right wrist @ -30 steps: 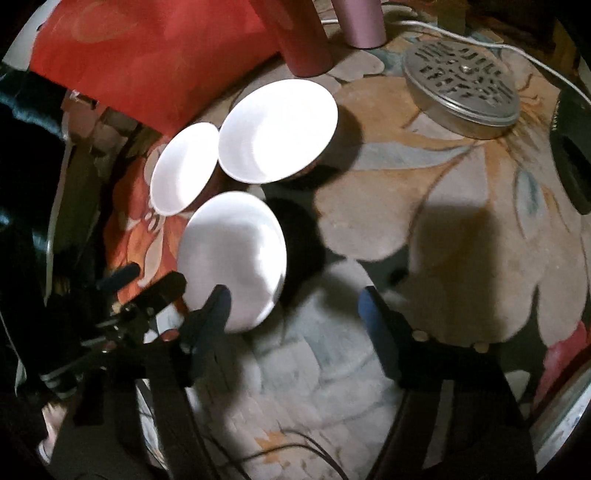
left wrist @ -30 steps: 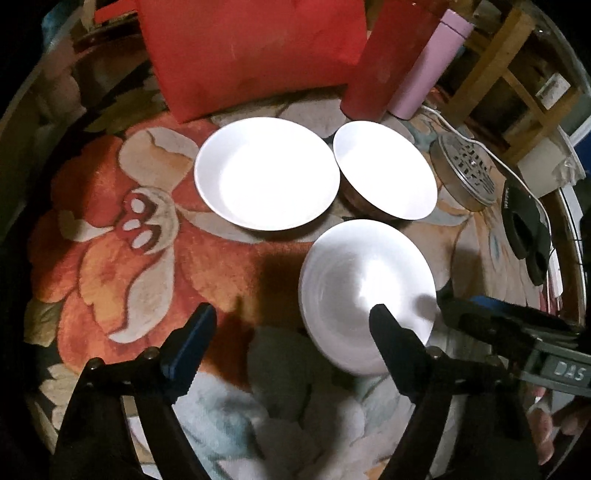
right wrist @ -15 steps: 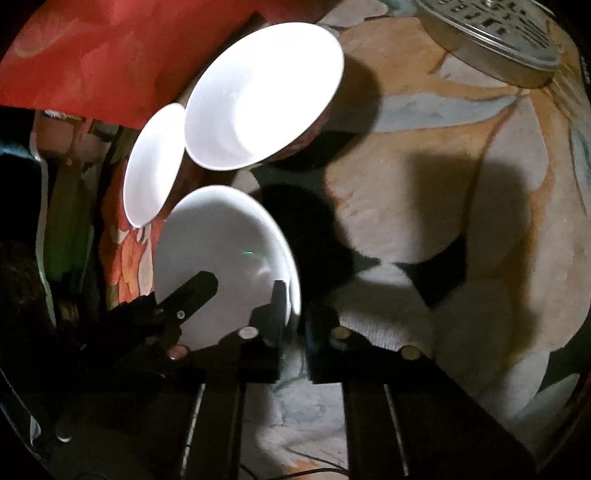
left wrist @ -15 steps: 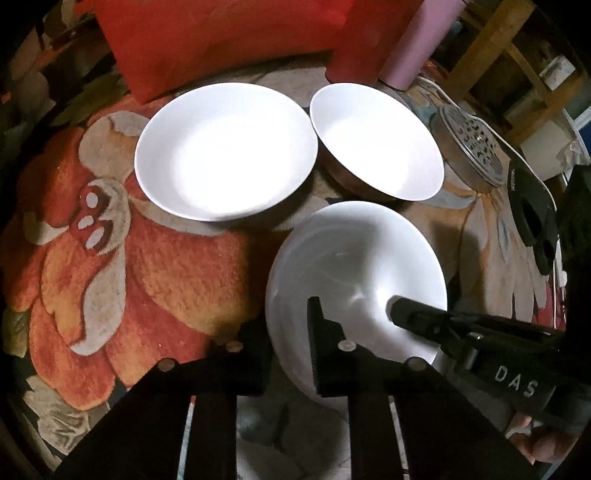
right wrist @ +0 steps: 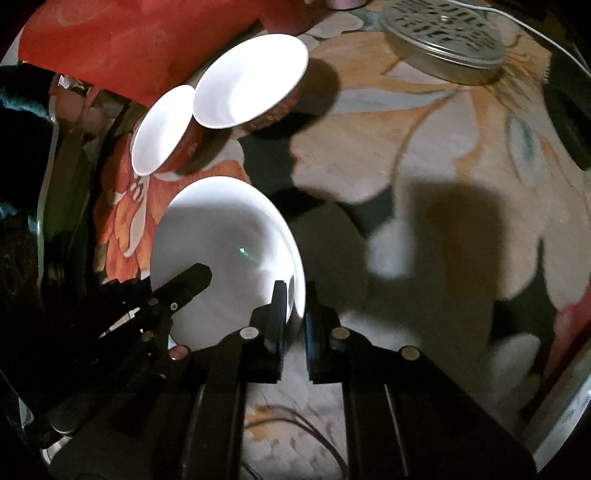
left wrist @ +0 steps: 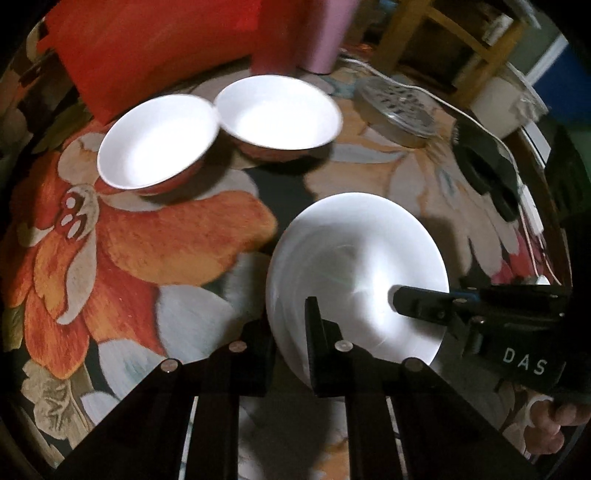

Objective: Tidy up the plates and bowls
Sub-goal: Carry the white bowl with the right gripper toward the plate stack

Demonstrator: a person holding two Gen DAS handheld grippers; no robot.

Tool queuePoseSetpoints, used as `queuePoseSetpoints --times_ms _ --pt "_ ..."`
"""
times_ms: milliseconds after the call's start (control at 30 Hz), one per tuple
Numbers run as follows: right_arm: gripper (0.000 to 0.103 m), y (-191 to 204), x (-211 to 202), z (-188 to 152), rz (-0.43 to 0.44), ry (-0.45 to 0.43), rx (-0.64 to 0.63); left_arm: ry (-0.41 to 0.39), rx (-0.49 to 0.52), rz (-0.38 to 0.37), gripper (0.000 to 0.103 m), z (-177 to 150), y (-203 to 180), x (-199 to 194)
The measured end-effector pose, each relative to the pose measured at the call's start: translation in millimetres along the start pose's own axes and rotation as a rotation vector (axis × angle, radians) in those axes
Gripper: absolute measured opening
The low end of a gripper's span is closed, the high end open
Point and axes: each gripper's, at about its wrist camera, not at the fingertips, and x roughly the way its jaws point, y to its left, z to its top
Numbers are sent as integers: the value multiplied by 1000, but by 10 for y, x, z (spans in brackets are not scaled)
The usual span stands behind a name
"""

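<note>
A white plate (left wrist: 354, 266) is held off the floral cloth by both grippers. My left gripper (left wrist: 291, 332) is shut on its near-left rim. My right gripper (right wrist: 295, 317) is shut on its right rim; it shows in the left wrist view (left wrist: 424, 302) at the plate's right edge. In the right wrist view the plate (right wrist: 221, 251) is tilted, with the left gripper (right wrist: 184, 284) at its left edge. Two white bowls with red outsides stand side by side behind it: the left bowl (left wrist: 155, 142) and the right bowl (left wrist: 277, 110), which also show in the right wrist view (right wrist: 162, 129) (right wrist: 251, 81).
A round perforated metal lid (left wrist: 395, 107) (right wrist: 443, 37) lies at the back right with a white cable beside it. A black object (left wrist: 487, 170) lies to the right. A red bag (left wrist: 147, 48), a red cylinder and a pink bottle (left wrist: 328, 33) stand behind the bowls.
Both grippers closed on the plate's rim and lifted it off the cloth toward me. The bowls stayed in place.
</note>
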Motion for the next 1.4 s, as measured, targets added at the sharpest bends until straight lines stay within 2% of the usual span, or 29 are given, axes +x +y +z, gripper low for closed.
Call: queuePoseSetpoints --times_ms 267,800,1100,1400 --pt "10 -130 -357 -268 -38 -22 7 6 43 -43 13 -66 -345 -230" --pt "10 -727 -966 -761 -21 -69 175 30 166 -91 13 -165 -1278 -412" --pt "10 -1260 -1332 -1029 -52 -117 248 48 261 -134 13 -237 -1970 -336" --pt "10 -1875 -1539 -1368 -67 -133 377 78 345 -190 13 -351 -2693 -157"
